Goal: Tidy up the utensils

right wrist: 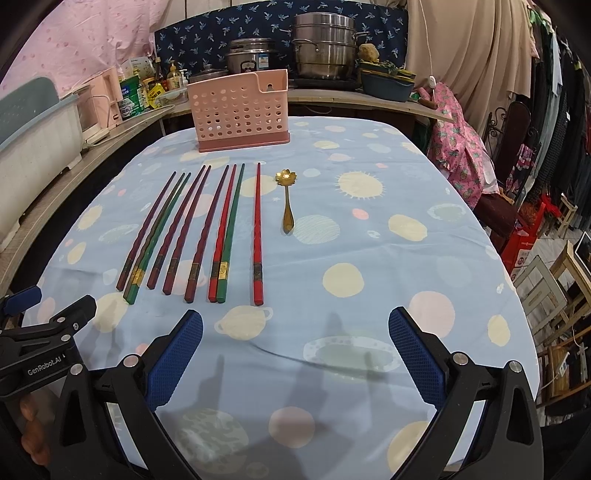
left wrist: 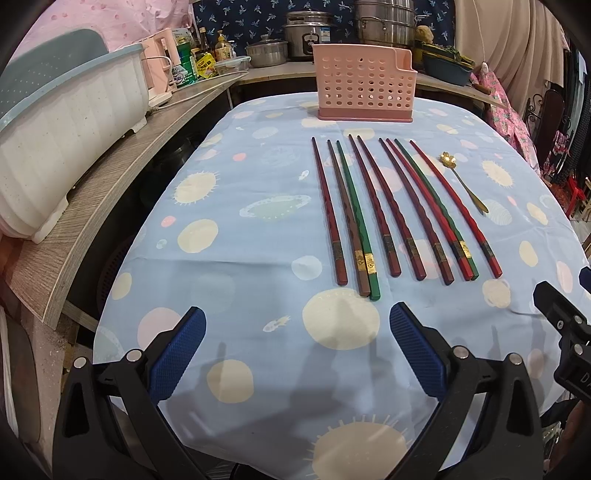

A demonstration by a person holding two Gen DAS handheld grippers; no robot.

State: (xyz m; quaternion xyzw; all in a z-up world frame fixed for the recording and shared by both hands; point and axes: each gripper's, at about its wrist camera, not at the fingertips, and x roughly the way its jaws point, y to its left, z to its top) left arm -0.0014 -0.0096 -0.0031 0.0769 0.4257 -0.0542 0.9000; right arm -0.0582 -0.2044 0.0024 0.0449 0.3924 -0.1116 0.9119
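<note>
Several red, maroon, brown and green chopsticks point(left wrist: 391, 210) lie side by side on the blue patterned tablecloth point(left wrist: 258, 229); they also show in the right wrist view point(right wrist: 199, 232). A small gold flower-shaped spoon point(left wrist: 463, 181) lies to their right, seen too in the right wrist view point(right wrist: 287, 201). A pink perforated utensil holder point(left wrist: 364, 85) stands upright beyond them, also in the right wrist view point(right wrist: 242, 110). My left gripper point(left wrist: 295, 332) is open and empty, short of the chopsticks' near ends. My right gripper point(right wrist: 295, 332) is open and empty, near and right of them.
A white and teal dish rack point(left wrist: 62, 122) sits on a wooden counter point(left wrist: 122, 192) at left. Pots, bottles and a rice cooker point(left wrist: 306, 33) stand behind the table. Chairs and hanging clothes point(right wrist: 554, 147) are off the table's right edge.
</note>
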